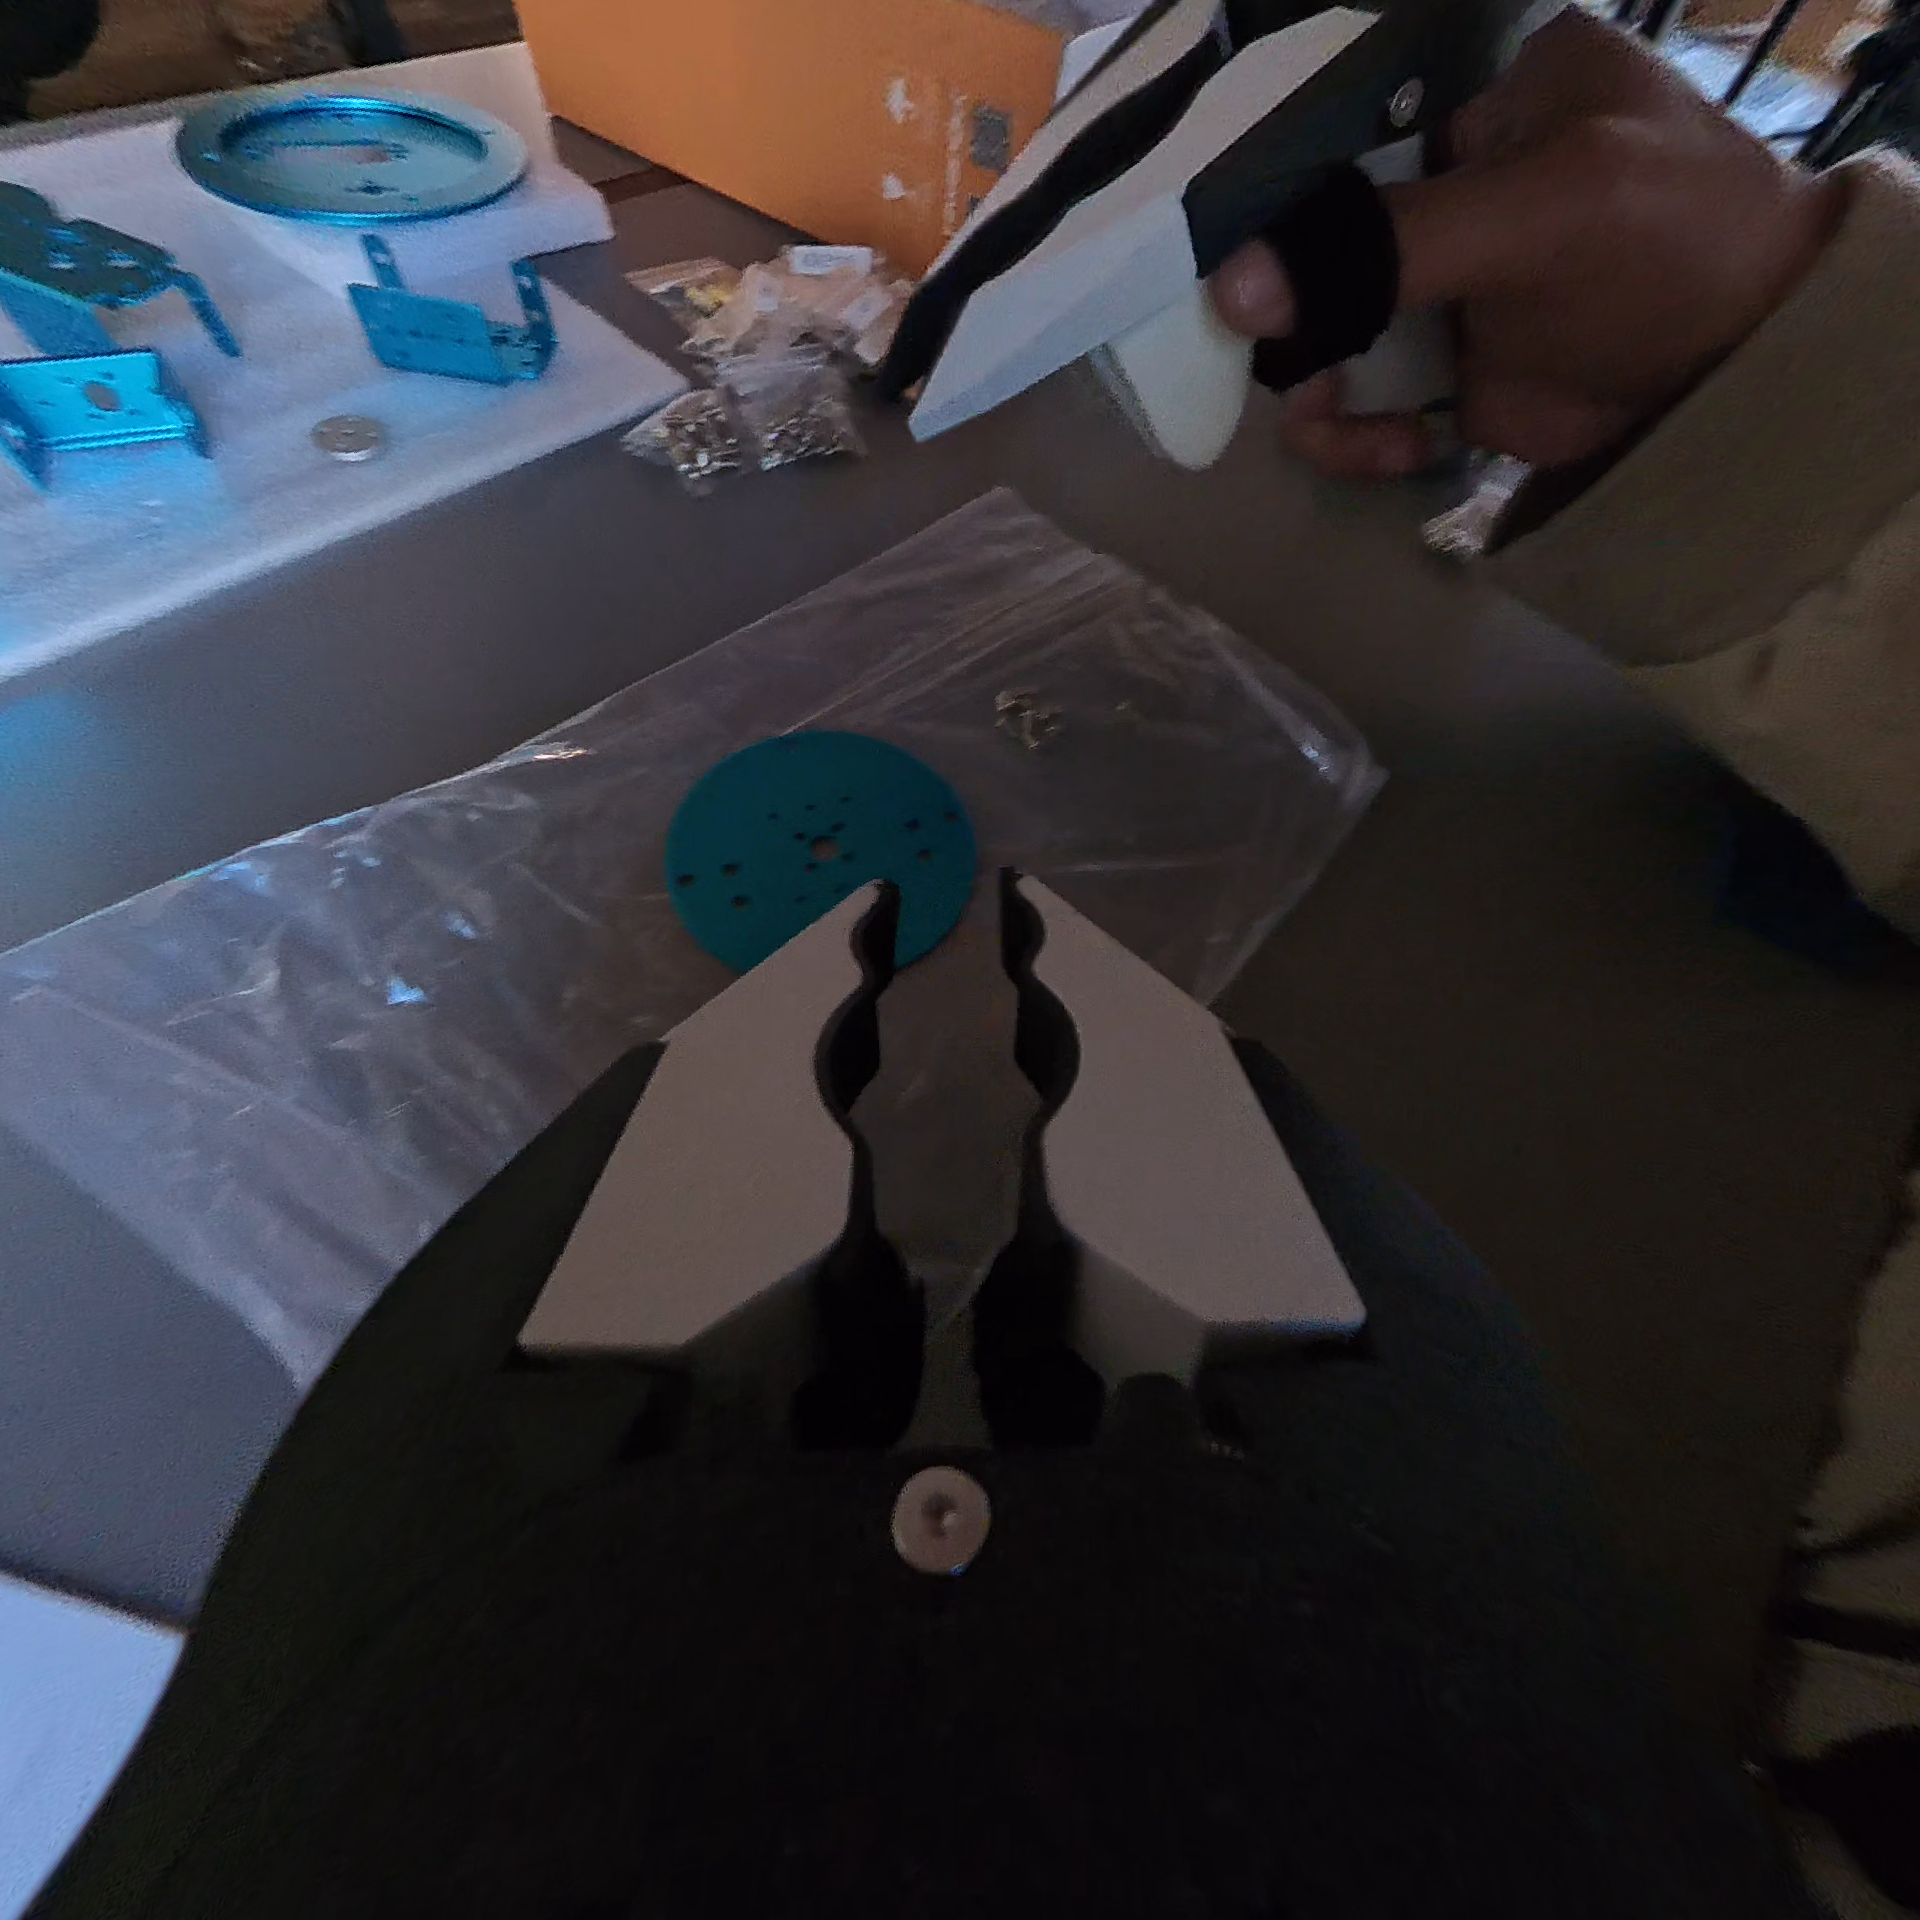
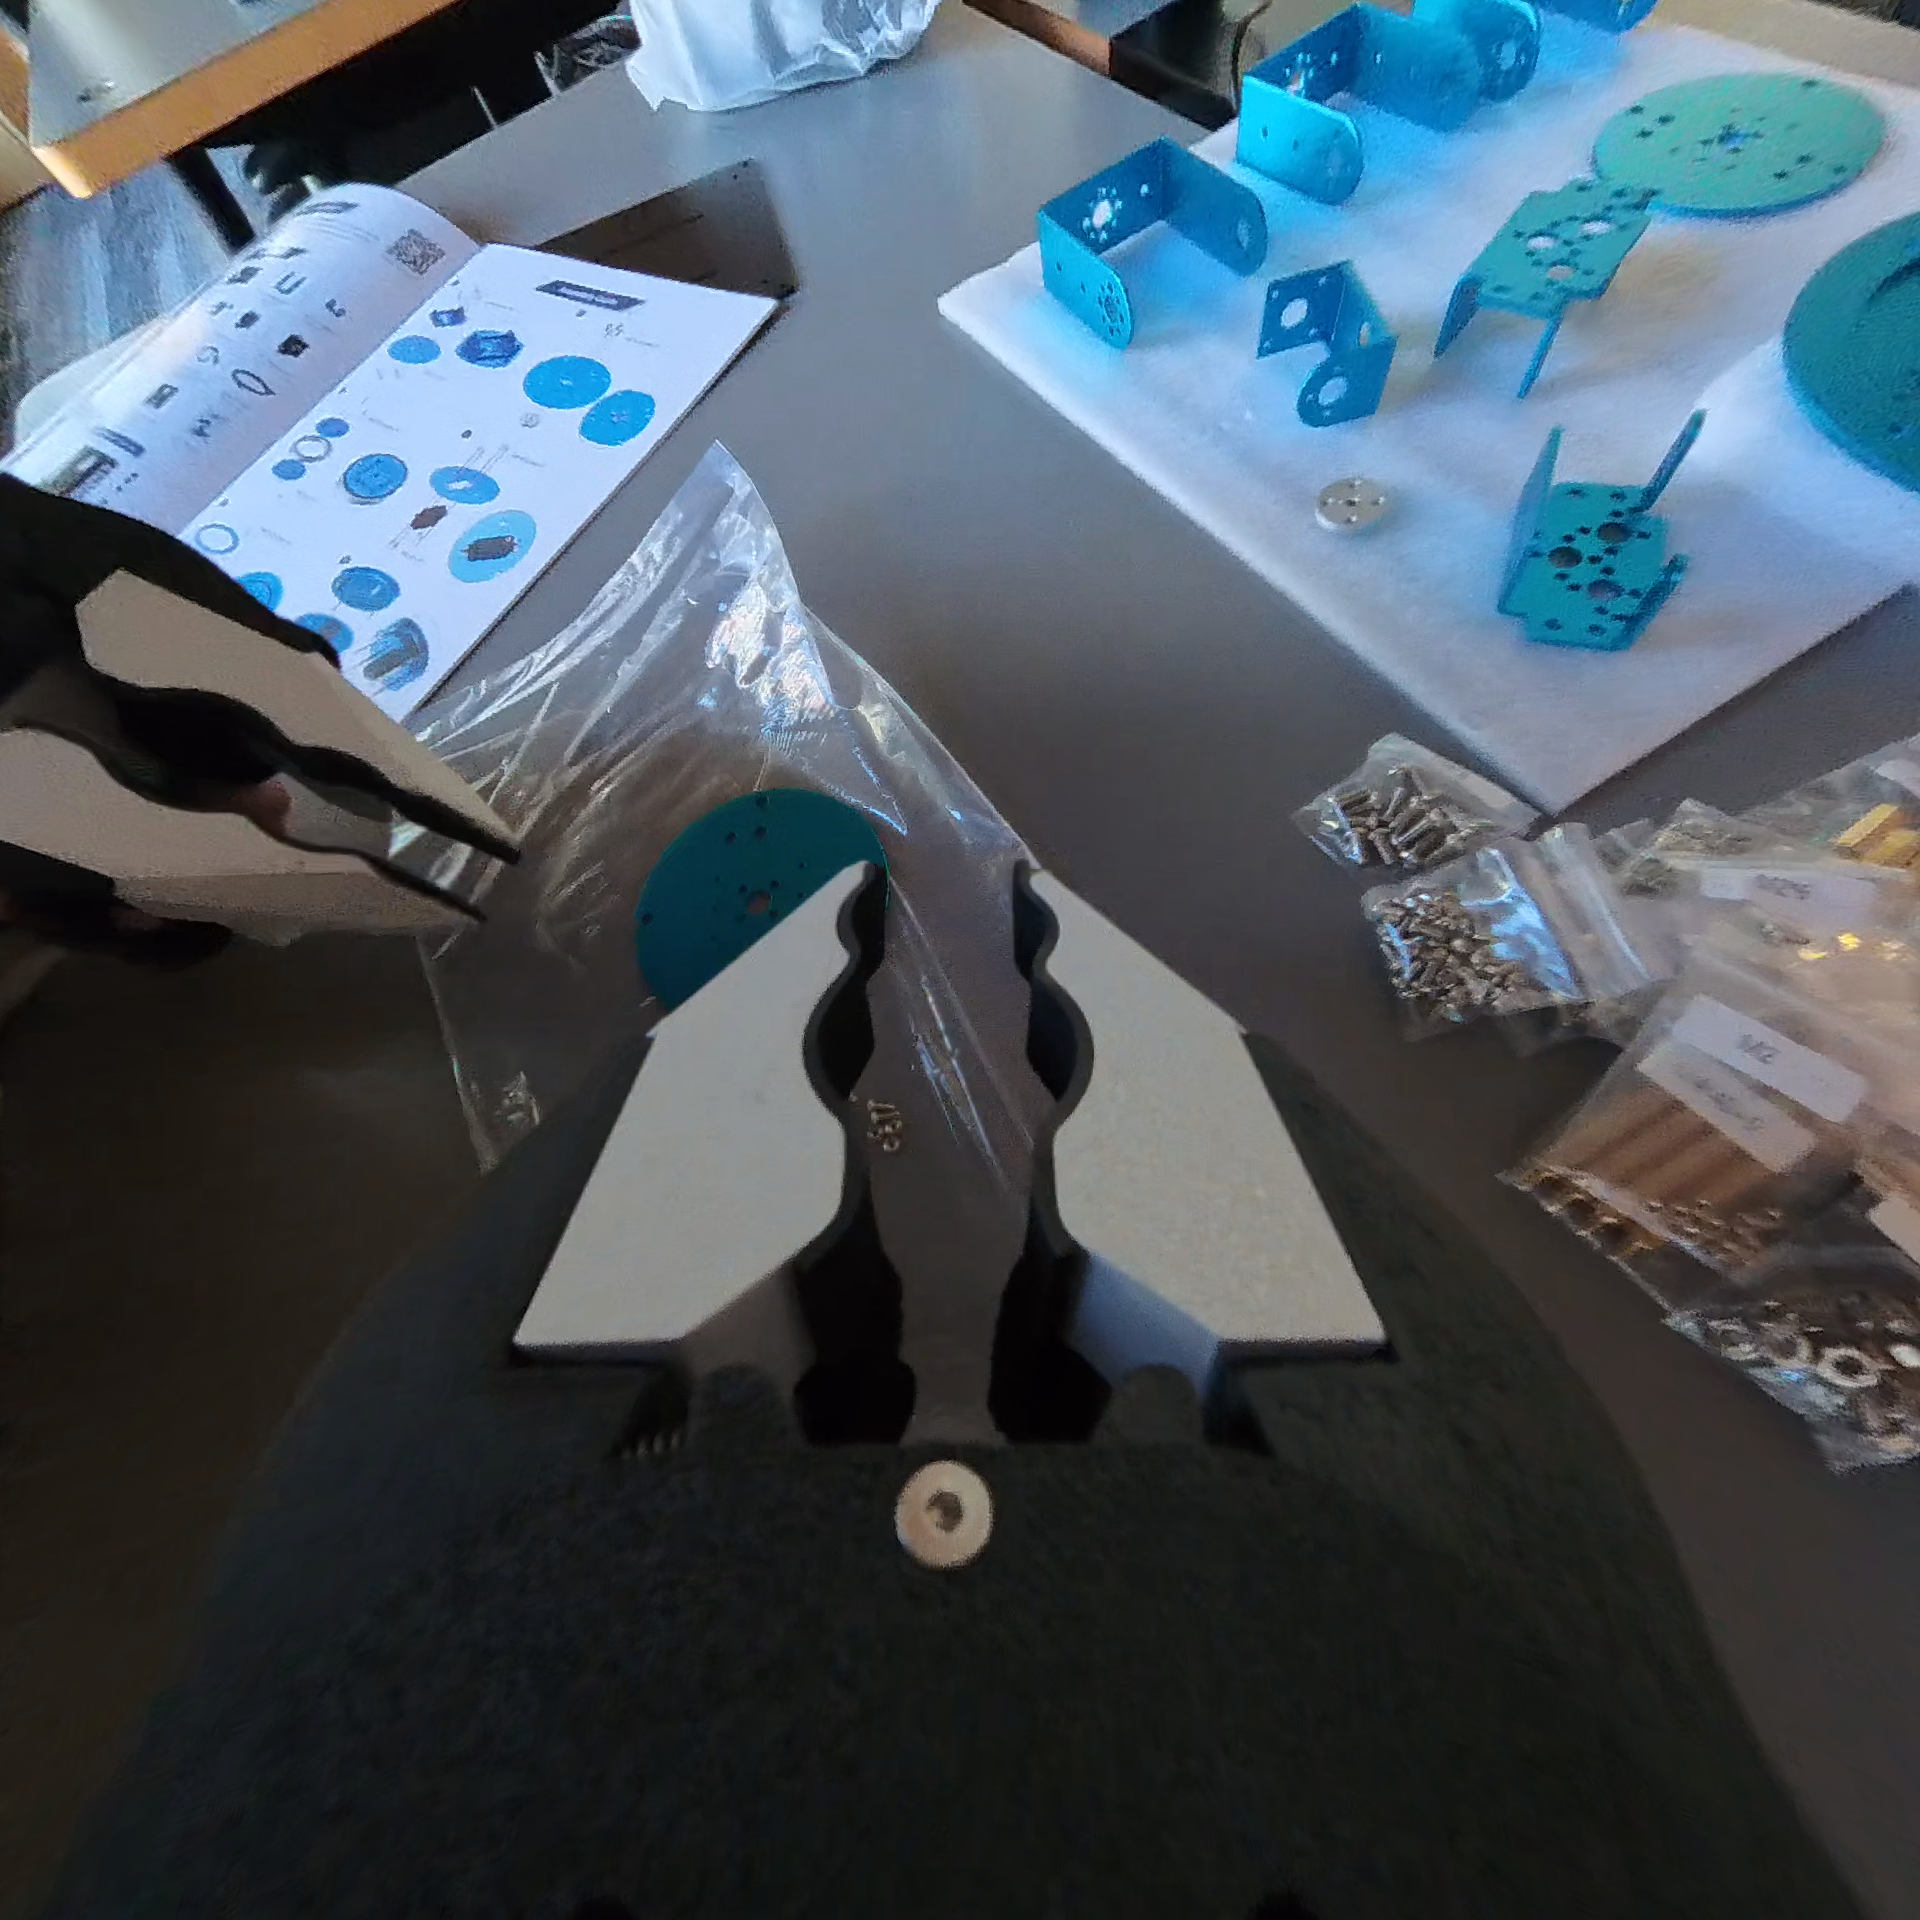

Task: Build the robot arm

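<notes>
Thin, stiff teal disc [image 1: 821, 847] inside slippery clear bag [image 1: 1091, 665] on the surface, at 11 o'clock of both part-open, empty tools: left tool [image 1: 943, 883], right tool [image 2: 948, 871]; best pinched at its rim

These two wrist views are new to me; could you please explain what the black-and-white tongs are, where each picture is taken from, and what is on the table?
The tongs are hand-held two-finger grippers, one in each of a person's hands. Each carries a camera looking along its fingers.

One picture looks along the left gripper, the other along the right gripper. Both are open and seem to hold nothing.

Both point at a clear plastic bag on the grey table, with a teal perforated disc at it.

Nearby are blue metal brackets on a white sheet, small bags of screws and an open booklet.
</notes>
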### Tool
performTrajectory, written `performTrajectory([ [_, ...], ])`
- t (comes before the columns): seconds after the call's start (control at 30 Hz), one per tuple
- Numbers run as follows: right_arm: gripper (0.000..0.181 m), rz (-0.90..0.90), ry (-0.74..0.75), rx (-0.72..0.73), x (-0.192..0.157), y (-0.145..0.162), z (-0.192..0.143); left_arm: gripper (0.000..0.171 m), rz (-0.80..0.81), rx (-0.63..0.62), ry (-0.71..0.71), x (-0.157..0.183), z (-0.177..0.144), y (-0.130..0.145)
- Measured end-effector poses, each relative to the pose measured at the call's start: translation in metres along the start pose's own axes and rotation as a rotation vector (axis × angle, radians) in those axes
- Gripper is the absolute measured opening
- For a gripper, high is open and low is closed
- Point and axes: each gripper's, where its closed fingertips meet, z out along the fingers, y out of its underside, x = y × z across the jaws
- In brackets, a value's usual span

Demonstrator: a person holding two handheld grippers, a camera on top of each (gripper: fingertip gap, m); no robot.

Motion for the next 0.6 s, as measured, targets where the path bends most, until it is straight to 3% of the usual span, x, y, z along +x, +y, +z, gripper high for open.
performTrajectory([
  [0.17, 0.023, -0.094, 0.091, 0.086, 0.009, -0.03, -0.036, 0.031, -0.026, 0.043, 0.155, 0.027, -0.002, -0.013],
  [0.3, 0.024, -0.101, 0.137, 0.112, -0.007, -0.044, -0.09, 0.031, 0.052, 0.075, 0.141, 0.035, -0.01, -0.022],
  [0.37, 0.026, -0.079, 0.21, 0.064, -0.02, -0.016, -0.126, 0.031, 0.092, 0.081, 0.124, 0.037, -0.017, -0.021],
  [0.43, 0.025, -0.017, 0.304, 0.009, -0.037, 0.035, -0.152, 0.031, 0.134, 0.099, 0.108, 0.038, -0.024, -0.018],
  [0.53, 0.024, 0.114, 0.448, -0.066, -0.069, 0.118, -0.175, 0.031, 0.18, 0.096, 0.084, 0.038, -0.028, -0.011],
  [0.6, 0.021, 0.213, 0.48, -0.059, -0.095, 0.154, -0.179, 0.031, 0.191, 0.078, 0.068, 0.037, -0.027, -0.006],
])
